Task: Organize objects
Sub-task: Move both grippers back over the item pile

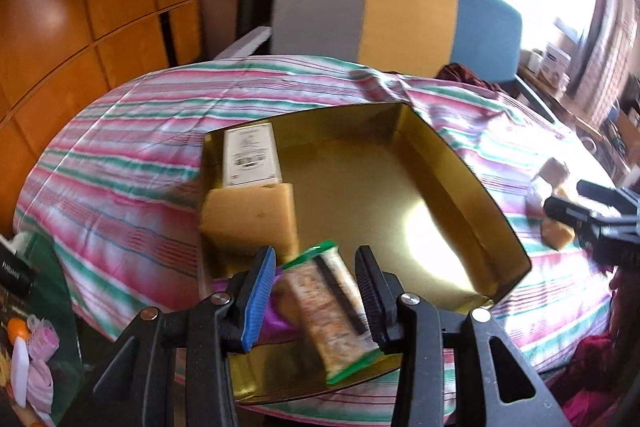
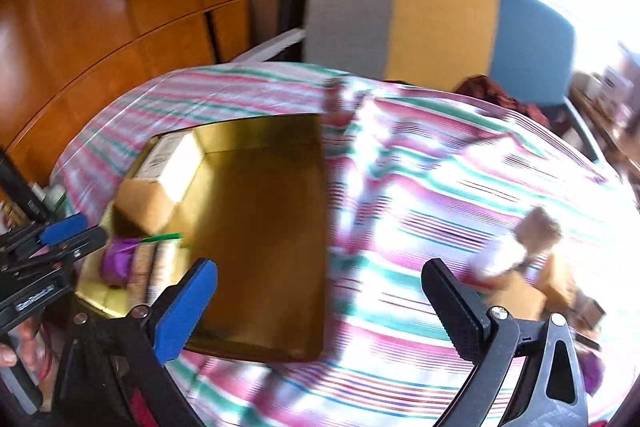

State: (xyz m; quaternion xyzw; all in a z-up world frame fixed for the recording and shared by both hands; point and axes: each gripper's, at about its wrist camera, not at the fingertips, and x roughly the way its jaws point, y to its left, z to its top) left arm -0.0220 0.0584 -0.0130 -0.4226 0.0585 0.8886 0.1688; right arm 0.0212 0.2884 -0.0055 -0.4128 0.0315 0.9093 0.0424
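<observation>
Glossy gold metal tray (image 1: 460, 163) on striped cloth bedcover (image 1: 120, 163); shiny varnished wood wardrobe (image 1: 80, 7) behind.

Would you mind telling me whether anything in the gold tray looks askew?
Yes: the green-edged snack packet lies slanted across the gold tray's near corner, partly over a purple wrapper, while the white box sits squarely against the wall.

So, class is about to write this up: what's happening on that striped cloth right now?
A person with a gripper in each hand is sorting small items into a gold tray on the striped cloth. The left gripper is over the tray's near corner, with a snack bar between its jaws. A white box and a tan sponge-like block already lie in the tray. The right gripper is wide open and empty, aimed at the cloth beside the tray, where a few blurred items remain.
</observation>
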